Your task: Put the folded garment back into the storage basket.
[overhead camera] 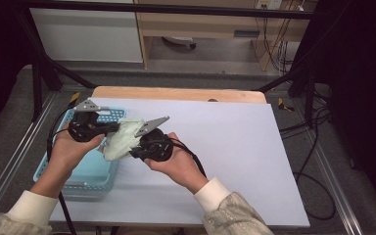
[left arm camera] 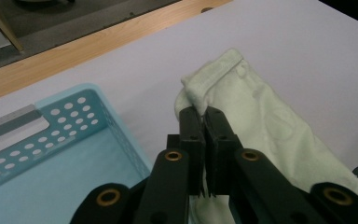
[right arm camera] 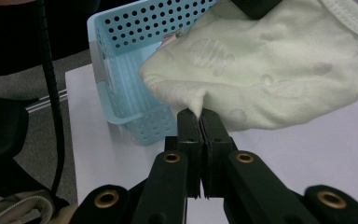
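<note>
Overhead, held a pale green cloth point(overhead camera: 121, 139) off the table between left gripper point(overhead camera: 111, 128) and right gripper point(overhead camera: 136, 152), just past the right edge of a light blue perforated basket point(overhead camera: 78, 182). Ran its long axis from upper right to lower left, slanting down toward the near basket corner. Rested the basket on a white sheet point(overhead camera: 225, 147) covering a wooden tabletop point(overhead camera: 176, 93); beyond, grey floor, a black frame, loose cables and pale cabinets.

Along the left gripper point(left arm camera: 205, 112), saw jaws pressed together, pinching the hemmed edge of the cloth point(left arm camera: 261, 126), which stretched away to the lower right above the sheet point(left arm camera: 307, 42), basket point(left arm camera: 74, 154) alongside.

Along the right gripper point(right arm camera: 200, 113), saw jaws likewise pressed together on a pulled-out fold of the cloth point(right arm camera: 270, 70), printed faintly, hanging before the basket point(right arm camera: 130, 84) and over the sheet point(right arm camera: 307, 149).
</note>
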`<action>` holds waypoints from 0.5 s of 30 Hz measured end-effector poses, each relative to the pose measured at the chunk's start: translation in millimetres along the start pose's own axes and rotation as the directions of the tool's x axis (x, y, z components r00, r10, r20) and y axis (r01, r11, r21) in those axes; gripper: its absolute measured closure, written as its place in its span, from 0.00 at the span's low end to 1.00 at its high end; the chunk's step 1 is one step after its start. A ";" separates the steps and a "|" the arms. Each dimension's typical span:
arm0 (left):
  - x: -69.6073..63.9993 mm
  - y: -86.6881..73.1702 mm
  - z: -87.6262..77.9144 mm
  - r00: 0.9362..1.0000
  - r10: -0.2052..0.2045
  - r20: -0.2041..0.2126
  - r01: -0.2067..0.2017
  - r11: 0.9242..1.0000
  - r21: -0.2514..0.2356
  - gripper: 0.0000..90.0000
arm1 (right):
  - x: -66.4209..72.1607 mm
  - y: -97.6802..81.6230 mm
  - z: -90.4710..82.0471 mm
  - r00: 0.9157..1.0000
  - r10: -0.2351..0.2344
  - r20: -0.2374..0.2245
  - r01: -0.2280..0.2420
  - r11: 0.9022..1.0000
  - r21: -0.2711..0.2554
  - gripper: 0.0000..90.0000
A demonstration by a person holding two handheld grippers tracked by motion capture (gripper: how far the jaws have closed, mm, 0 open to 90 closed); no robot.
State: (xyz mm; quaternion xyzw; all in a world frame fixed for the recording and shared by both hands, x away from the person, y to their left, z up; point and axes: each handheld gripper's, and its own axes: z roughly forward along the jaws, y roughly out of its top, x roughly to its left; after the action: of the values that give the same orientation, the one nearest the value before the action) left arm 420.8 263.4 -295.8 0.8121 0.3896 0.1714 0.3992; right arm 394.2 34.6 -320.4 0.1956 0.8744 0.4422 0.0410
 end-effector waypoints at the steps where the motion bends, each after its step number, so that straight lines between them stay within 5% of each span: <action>1: 0.9 -0.5 -0.2 1.000 0.000 -0.002 0.000 1.000 0.001 0.97 | 0.0 0.4 0.9 1.000 0.000 -0.002 0.000 1.000 0.002 0.98; 15: 9.7 -3.2 -5.7 1.000 -0.013 -0.008 0.013 1.000 0.005 0.97 | 0.6 6.2 12.8 1.000 -0.001 -0.006 0.001 1.000 -0.017 0.98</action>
State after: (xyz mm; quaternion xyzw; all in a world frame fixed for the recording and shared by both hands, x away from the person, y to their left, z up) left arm 422.0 275.0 -295.0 0.8100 0.3968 0.1711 0.3965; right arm 398.7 47.8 -323.1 0.1933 0.8708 0.4502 0.0402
